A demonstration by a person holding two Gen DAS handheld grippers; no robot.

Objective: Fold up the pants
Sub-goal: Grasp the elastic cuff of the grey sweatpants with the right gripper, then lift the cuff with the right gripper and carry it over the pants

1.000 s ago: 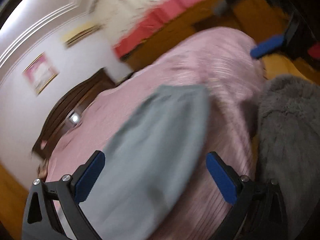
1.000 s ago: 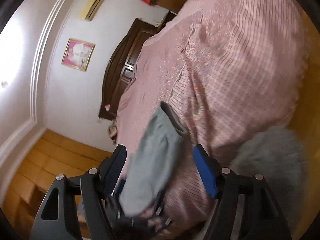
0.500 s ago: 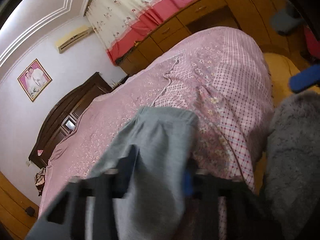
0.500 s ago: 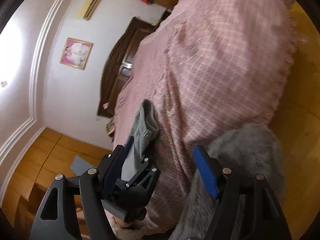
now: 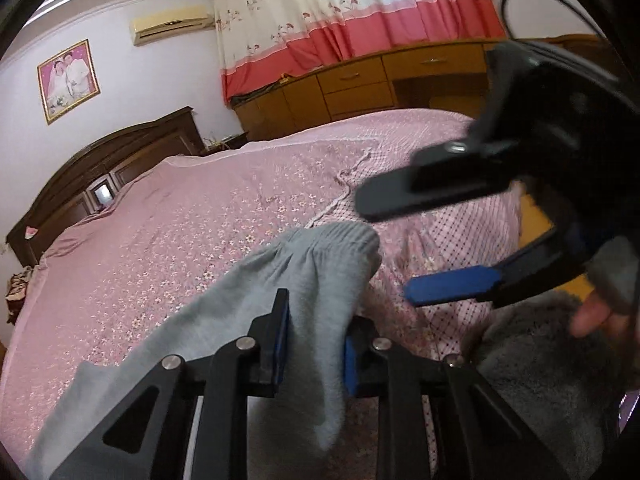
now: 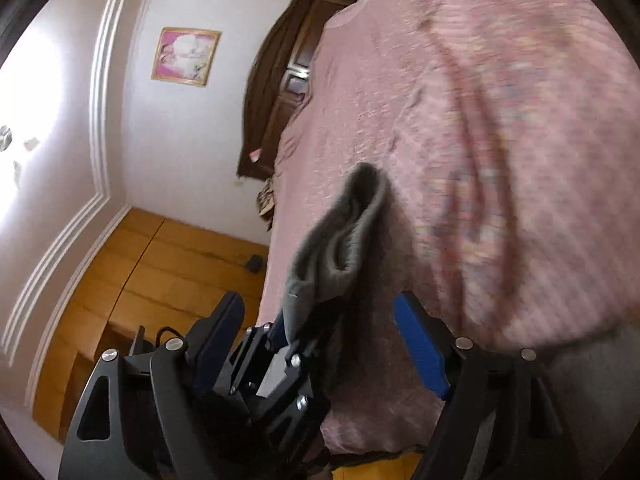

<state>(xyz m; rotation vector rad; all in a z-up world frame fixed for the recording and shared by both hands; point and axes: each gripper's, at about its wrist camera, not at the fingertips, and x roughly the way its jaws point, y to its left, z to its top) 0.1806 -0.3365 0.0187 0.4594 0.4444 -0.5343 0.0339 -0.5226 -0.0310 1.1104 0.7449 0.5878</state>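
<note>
Two tongs: left tongs (image 5: 314, 340) clamp the grey pants (image 5: 256, 296) over the bed (image 5: 192, 216), right tongs (image 6: 320, 344) gape empty

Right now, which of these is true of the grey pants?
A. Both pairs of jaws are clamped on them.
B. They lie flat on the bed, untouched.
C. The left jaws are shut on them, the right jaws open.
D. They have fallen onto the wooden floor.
C: the left gripper pinches the grey pants above the bed, while the right gripper stands open beside them.
</note>
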